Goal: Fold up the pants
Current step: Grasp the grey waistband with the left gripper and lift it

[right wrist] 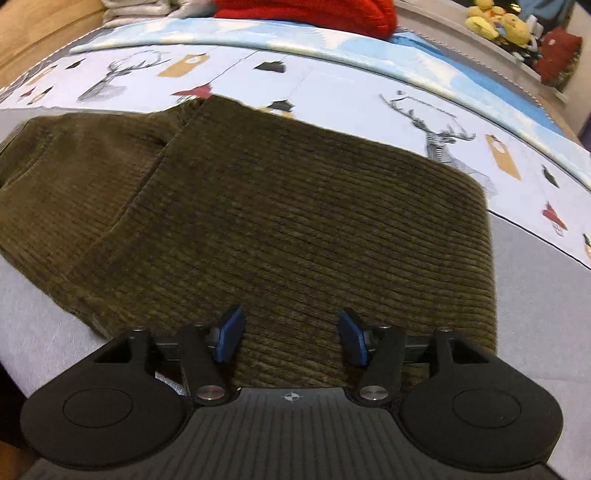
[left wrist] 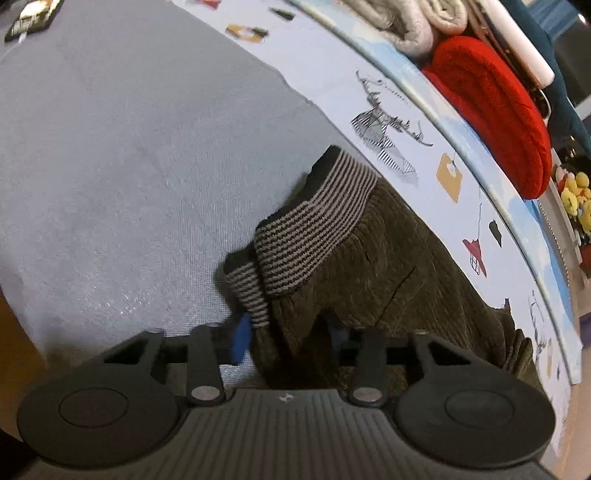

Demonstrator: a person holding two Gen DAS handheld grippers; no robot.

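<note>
Olive-brown corduroy pants (right wrist: 280,206) lie folded on a grey cloth (right wrist: 546,295) on a bed. Their striped knit waistband (left wrist: 314,225) shows in the left wrist view, bunched and lifted. My left gripper (left wrist: 291,339) stands with its jaws wide around the pants' edge below the waistband; one blue pad (left wrist: 242,338) shows and the other is hidden by cloth. My right gripper (right wrist: 291,338) is open, its blue pads (right wrist: 231,334) apart just above the near edge of the folded pants, holding nothing.
A printed sheet with deer and lanterns (right wrist: 369,92) lies beyond the pants. A red knit (left wrist: 491,110) and pale folded blankets (left wrist: 410,22) lie at the bed's far side. Yellow plush toys (right wrist: 495,22) sit beyond. A dark packet (left wrist: 33,18) lies on the grey cloth.
</note>
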